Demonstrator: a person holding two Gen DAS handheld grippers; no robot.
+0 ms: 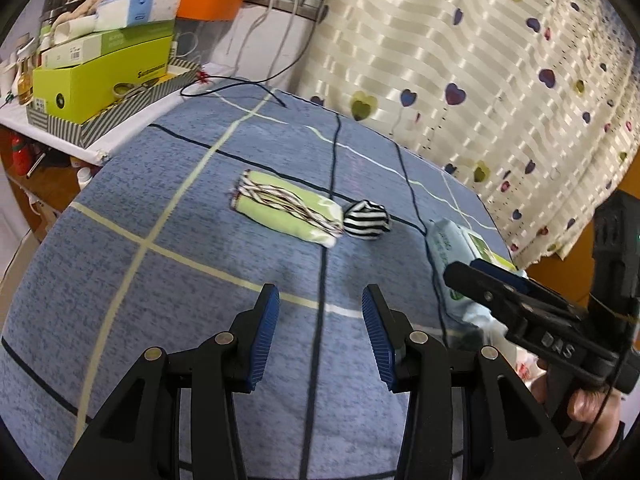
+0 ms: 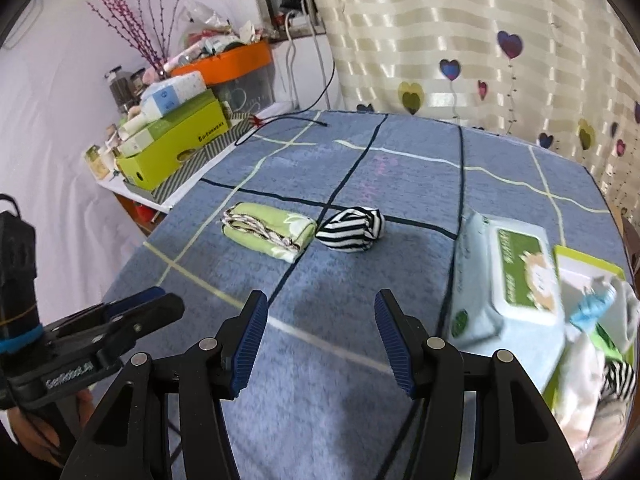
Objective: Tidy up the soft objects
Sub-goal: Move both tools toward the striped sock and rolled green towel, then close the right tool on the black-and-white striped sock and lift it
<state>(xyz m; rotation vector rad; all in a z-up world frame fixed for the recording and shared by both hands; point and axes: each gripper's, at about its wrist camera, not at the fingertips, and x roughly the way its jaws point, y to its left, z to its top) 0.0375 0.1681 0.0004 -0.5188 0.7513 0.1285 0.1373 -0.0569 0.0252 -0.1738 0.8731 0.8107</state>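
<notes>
A folded light-green cloth with a braided fringe (image 1: pixel 286 208) (image 2: pixel 267 230) lies mid-table on the blue checked cover (image 1: pixel 160 280). Touching its right end sits a black-and-white striped rolled sock (image 1: pixel 366 219) (image 2: pixel 352 228). My left gripper (image 1: pixel 320 304) hovers open and empty over the cover, short of both. My right gripper (image 2: pixel 318 308) is likewise open and empty, nearer the front edge; in the left wrist view it shows at the right (image 1: pixel 492 284), in front of a wet-wipes pack (image 1: pixel 460 256) (image 2: pixel 508 280). The left gripper shows at the lower left of the right wrist view (image 2: pixel 132 312).
A green box (image 2: pixel 584 264) with white cloths and a striped item stands at the table's right end. A side shelf at the left carries a lime-green carton (image 1: pixel 100 76) (image 2: pixel 172 148), an orange tub (image 1: pixel 208 0) and bottles. A heart-patterned curtain (image 1: pixel 480 60) hangs behind. A black cable (image 1: pixel 240 84) trails onto the cover.
</notes>
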